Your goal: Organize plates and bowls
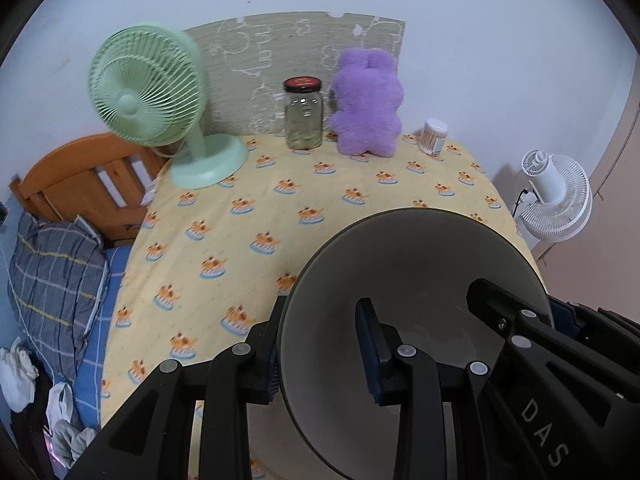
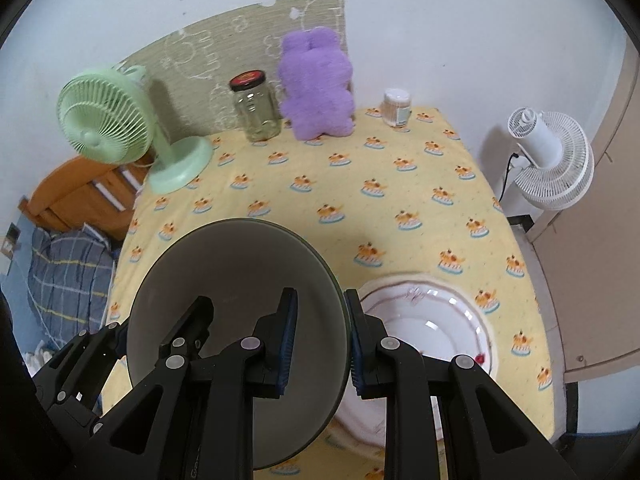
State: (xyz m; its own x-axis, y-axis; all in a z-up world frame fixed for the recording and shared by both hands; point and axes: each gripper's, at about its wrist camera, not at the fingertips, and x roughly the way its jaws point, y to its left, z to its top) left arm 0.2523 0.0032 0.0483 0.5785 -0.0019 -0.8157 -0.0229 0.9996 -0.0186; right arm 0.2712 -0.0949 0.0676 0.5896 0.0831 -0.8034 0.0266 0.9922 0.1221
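Note:
A grey bowl with a dark rim is held above the table by both grippers. My left gripper is shut on its left rim, one finger inside and one outside. My right gripper is shut on its right rim the same way; its arm shows in the left wrist view, and the left gripper's arm shows in the right wrist view. A white plate with a patterned rim lies on the table below and to the right of the bowl, partly hidden by it.
The table has a yellow cloth with orange prints. At its far edge stand a green fan, a glass jar with a dark lid, a purple plush toy and a cotton swab tub. A white fan stands right; a bed left.

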